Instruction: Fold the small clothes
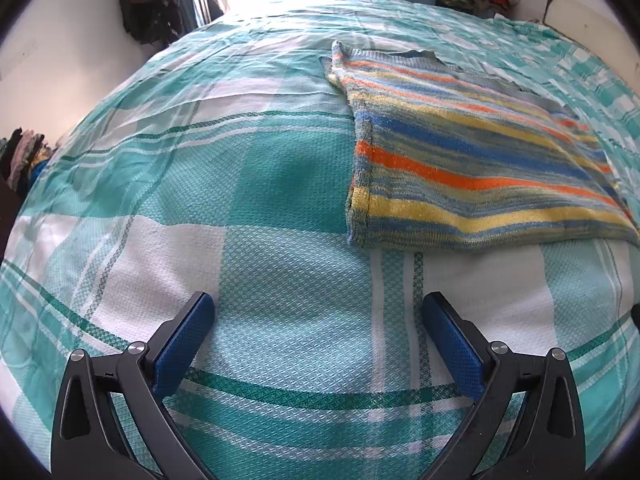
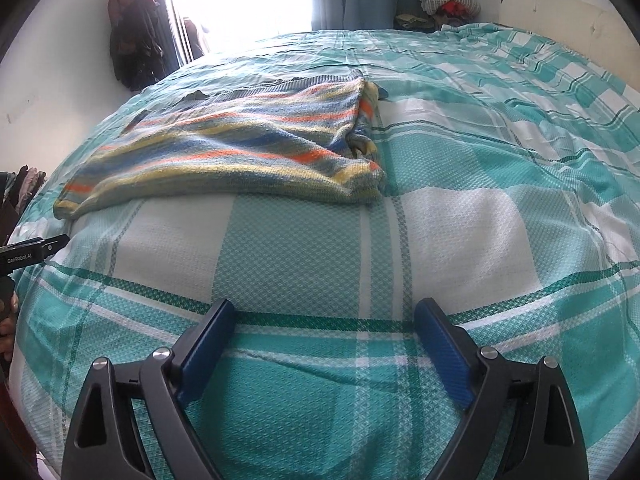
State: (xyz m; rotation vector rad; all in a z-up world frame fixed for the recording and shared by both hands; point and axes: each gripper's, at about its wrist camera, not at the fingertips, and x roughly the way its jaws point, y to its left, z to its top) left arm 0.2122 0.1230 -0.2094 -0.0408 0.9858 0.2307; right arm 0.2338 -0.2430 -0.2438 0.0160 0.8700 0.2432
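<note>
A striped knitted garment [image 1: 472,156] in blue, orange and yellow lies flat on the teal and white checked bedspread [image 1: 280,184]. In the left wrist view it is ahead and to the right of my left gripper [image 1: 318,312], which is open, empty and well short of it. In the right wrist view the garment [image 2: 248,148] lies ahead and to the left, with its right side bunched and folded over. My right gripper [image 2: 324,316] is open and empty, above the bedspread [image 2: 460,220] short of the garment's near hem.
The left hand-held gripper's body [image 2: 28,252] shows at the left edge of the right wrist view. Dark clothes [image 2: 132,32] hang on the wall by a bright window. A pile of laundry [image 2: 444,2] sits beyond the bed's far edge. More clothes [image 1: 24,152] hang at the left.
</note>
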